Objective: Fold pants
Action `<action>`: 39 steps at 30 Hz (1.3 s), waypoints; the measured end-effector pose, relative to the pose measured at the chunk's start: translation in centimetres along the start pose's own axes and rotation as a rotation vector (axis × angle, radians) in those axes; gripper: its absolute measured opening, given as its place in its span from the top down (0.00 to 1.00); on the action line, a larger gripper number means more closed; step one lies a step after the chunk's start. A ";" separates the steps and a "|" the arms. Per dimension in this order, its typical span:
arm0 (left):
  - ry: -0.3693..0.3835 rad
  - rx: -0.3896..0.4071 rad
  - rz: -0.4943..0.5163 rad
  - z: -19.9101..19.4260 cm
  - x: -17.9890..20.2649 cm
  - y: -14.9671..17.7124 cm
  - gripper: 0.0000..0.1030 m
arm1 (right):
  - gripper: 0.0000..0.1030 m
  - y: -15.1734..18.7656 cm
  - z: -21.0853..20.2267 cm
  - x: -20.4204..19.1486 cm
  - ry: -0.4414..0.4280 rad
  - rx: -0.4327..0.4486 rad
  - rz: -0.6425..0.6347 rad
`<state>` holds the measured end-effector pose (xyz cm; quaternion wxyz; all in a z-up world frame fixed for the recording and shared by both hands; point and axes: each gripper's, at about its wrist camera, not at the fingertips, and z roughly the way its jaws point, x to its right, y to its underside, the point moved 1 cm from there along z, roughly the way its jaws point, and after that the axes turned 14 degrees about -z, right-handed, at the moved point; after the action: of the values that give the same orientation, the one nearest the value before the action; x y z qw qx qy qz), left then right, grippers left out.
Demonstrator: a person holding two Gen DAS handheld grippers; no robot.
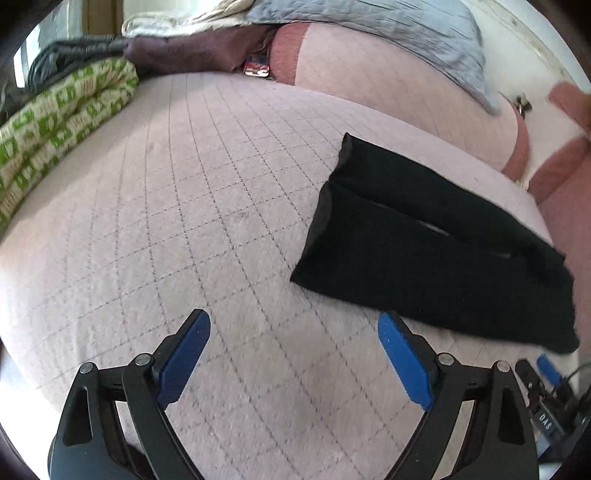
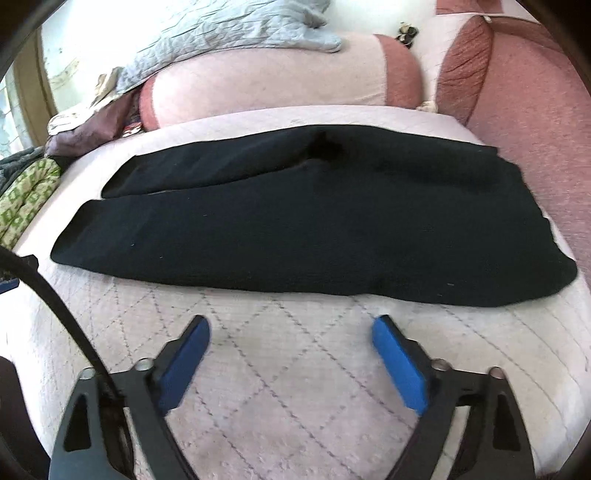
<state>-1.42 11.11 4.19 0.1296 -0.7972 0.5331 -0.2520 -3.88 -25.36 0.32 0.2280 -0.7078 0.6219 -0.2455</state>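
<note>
The black pants [image 2: 295,221] lie flat on the pale quilted bed cover [image 2: 295,369], legs side by side and stretching left. In the left wrist view the pants [image 1: 424,243] lie to the right. My left gripper [image 1: 293,321] is open and empty above bare quilt, left of the pants' near edge. My right gripper [image 2: 291,325] is open and empty, just short of the pants' near edge. The right gripper also shows at the lower right of the left wrist view [image 1: 546,373].
A green-and-white patterned blanket [image 1: 55,129] lies at the bed's left side. Pink pillows [image 2: 277,81] and a grey-blue quilt [image 2: 221,33] sit at the far end. A dark purple cloth [image 1: 195,51] lies beside them. A pink cushion [image 2: 535,129] borders the right.
</note>
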 end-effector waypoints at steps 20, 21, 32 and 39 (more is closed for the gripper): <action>0.024 -0.052 0.044 3.5 2.0 -3.1 0.11 | 0.25 0.5 -2.5 9.4 0.046 0.037 0.366; 0.039 -0.040 0.049 2.9 2.1 -3.6 0.11 | 0.25 0.0 -3.3 9.6 0.058 0.054 0.344; -0.006 -0.046 0.055 5.0 1.7 -5.1 0.11 | 0.24 -2.6 -3.5 10.9 0.023 -0.034 0.224; 0.020 -0.092 0.047 6.7 0.6 -5.4 0.10 | 0.24 1.0 -1.6 14.8 0.002 -0.127 0.489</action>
<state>6.62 12.31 1.29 0.0930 -0.7872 0.5638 -0.2320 -4.11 -40.19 1.85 0.2352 -0.5491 0.7889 -0.1440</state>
